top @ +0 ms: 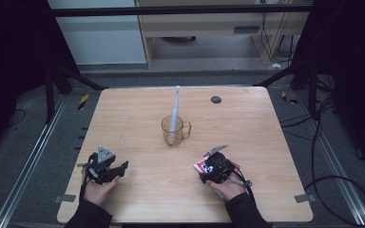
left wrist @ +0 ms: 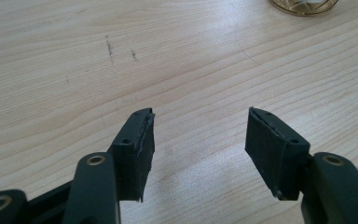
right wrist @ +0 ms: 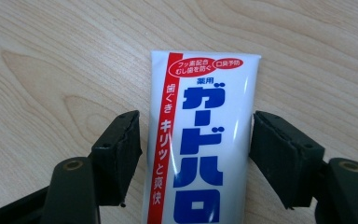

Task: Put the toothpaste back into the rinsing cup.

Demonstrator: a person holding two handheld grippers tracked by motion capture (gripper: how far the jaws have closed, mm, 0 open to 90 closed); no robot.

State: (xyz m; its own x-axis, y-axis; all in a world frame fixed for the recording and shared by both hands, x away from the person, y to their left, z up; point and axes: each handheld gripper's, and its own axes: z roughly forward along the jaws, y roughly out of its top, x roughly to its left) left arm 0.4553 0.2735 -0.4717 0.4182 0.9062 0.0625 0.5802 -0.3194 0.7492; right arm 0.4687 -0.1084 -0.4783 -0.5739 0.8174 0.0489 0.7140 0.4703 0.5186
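On wooden table (top: pixel 138 123), mug (top: pixel 175 130) with toothbrush (top: pixel 175 109)

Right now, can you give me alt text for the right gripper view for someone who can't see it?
A white toothpaste tube with blue and red Japanese lettering lies on a light wooden table between the two black jaws of the right gripper. The jaws stand open on either side of the tube, the right one at its edge, the left one slightly apart.

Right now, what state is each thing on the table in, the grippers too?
Cup: upright, holding the toothbrush.
Toothbrush: standing in the cup, head up.
Toothpaste tube: lying flat between the right jaws.
Left gripper: open, empty.
Right gripper: open around the tube, not clamped.
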